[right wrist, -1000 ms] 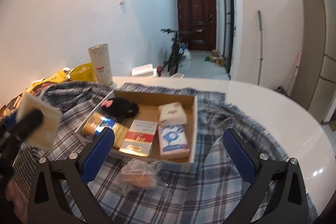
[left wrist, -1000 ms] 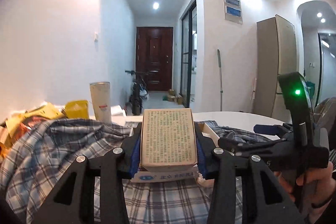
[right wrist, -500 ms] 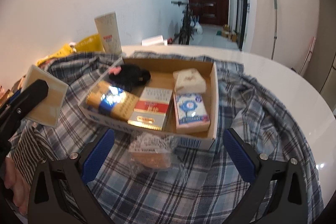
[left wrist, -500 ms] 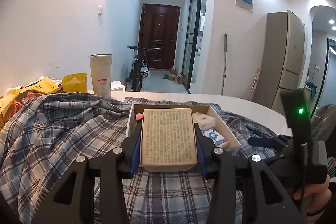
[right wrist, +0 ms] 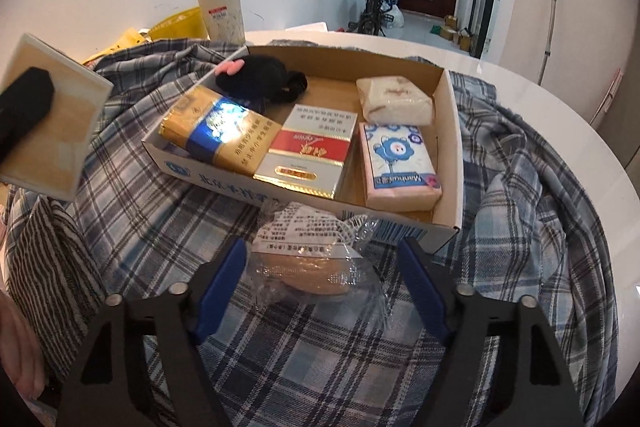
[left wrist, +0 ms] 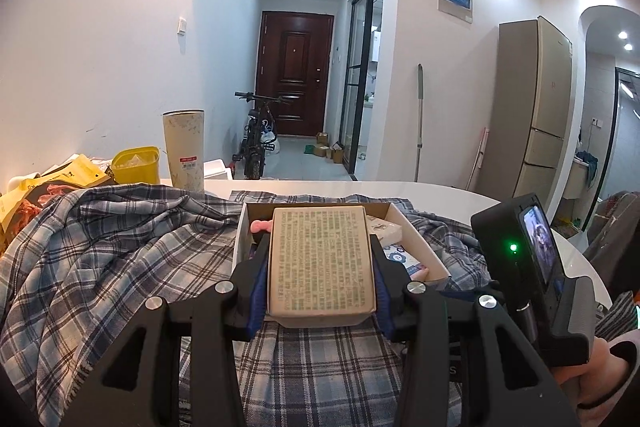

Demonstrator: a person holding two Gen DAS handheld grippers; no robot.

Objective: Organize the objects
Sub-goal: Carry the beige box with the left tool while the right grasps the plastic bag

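My left gripper (left wrist: 320, 273) is shut on a tan box (left wrist: 321, 263) printed with small text, held above the plaid cloth in front of the cardboard tray (left wrist: 436, 265). The box also shows at the far left of the right wrist view (right wrist: 52, 115). My right gripper (right wrist: 320, 277) is open, its blue pads on either side of a clear-wrapped bun (right wrist: 310, 267) lying on the cloth just before the tray (right wrist: 452, 147). The tray holds a gold-blue carton (right wrist: 220, 131), a red-silver carton (right wrist: 308, 155), two tissue packs (right wrist: 396, 159) and a black plush item (right wrist: 256, 77).
A plaid cloth (right wrist: 520, 187) covers a round white table (right wrist: 580, 131). A tall cream tumbler (left wrist: 185, 149), a yellow tub (left wrist: 134, 165) and yellow snack bags (left wrist: 60, 179) stand at the far left. A striped cloth (right wrist: 44, 267) lies at the near left.
My right gripper has moved forward and down, so the wrapped bun now lies between its open pads. My left gripper has kept hold of the tan box, with the tray now showing behind it.
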